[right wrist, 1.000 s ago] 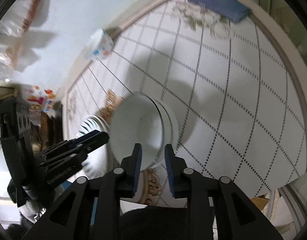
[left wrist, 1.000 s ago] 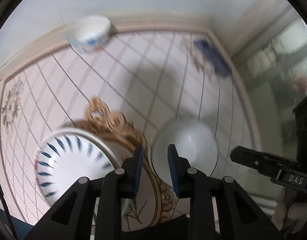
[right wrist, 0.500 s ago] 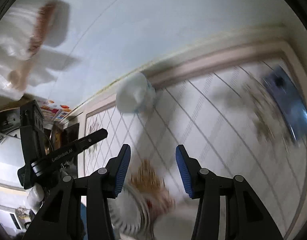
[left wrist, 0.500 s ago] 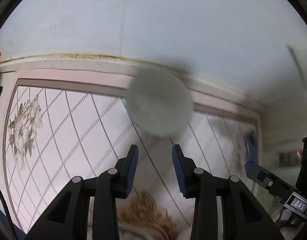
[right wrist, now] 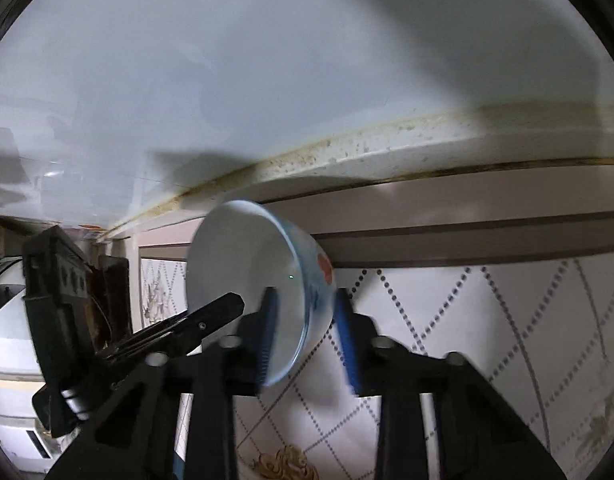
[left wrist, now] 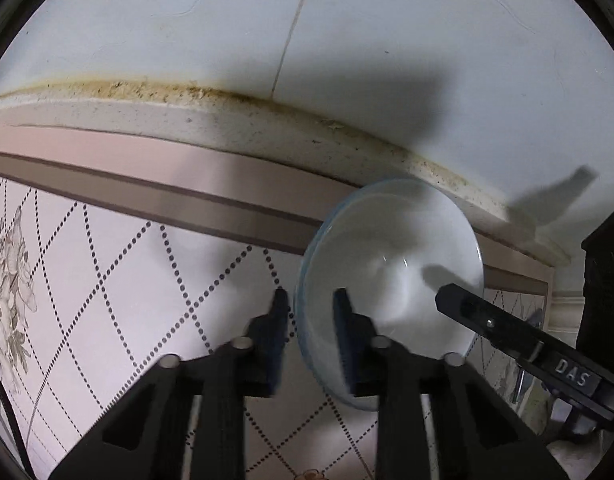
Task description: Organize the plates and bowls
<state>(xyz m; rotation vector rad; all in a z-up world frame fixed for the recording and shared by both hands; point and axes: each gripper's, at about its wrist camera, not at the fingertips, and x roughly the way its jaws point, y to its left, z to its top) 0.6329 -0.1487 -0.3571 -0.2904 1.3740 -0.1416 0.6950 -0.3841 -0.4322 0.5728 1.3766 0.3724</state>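
Observation:
A small white bowl [left wrist: 395, 280] with a blue rim and red and blue marks on its outside stands near the back edge of the tiled counter. My left gripper [left wrist: 309, 316] is open, its fingers on either side of the bowl's left rim. My right gripper [right wrist: 305, 320] is open too, its fingers on either side of the rim of the same bowl [right wrist: 247, 276] on its right side. Each gripper shows in the other's view. I cannot tell whether the pads touch the rim.
The counter has a pink diamond-tile cloth [left wrist: 119, 280] with a brown border, ending at a stained ledge [left wrist: 227, 120] below a white wall. A gold-patterned plate edge [right wrist: 287, 464] shows at the bottom. A dark appliance [right wrist: 59, 292] stands at the left.
Both grippers left the stacked bowls and the plates at the front, swung up and forward to the far bowl, and now straddle its rim from opposite sides. Both have opened wider.

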